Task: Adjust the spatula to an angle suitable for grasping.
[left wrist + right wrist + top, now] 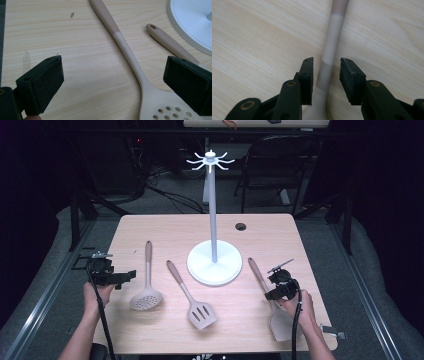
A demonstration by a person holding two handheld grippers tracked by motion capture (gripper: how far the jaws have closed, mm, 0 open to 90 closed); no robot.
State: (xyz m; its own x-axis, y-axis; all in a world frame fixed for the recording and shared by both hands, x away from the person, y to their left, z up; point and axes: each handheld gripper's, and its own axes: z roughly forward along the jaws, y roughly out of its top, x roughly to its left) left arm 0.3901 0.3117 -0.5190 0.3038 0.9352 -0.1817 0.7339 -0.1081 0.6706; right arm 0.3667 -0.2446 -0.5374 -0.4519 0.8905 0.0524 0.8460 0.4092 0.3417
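Three beige utensils lie on the wooden table around a white hook stand: a perforated skimmer at the left, a slotted turner in the middle and a solid spatula at the right. My right gripper is low over the spatula's handle. In the right gripper view the jaws of my right gripper stand on either side of the handle, with a gap on each side. My left gripper stands wide open, left of the skimmer. In the left gripper view the skimmer runs between its pads, untouched.
The stand's pole rises to a ring of hooks, bare of utensils. The turner's handle and the stand's base lie beyond my left gripper. A cable hole sits near the table's far edge. A dark chair stands behind the table.
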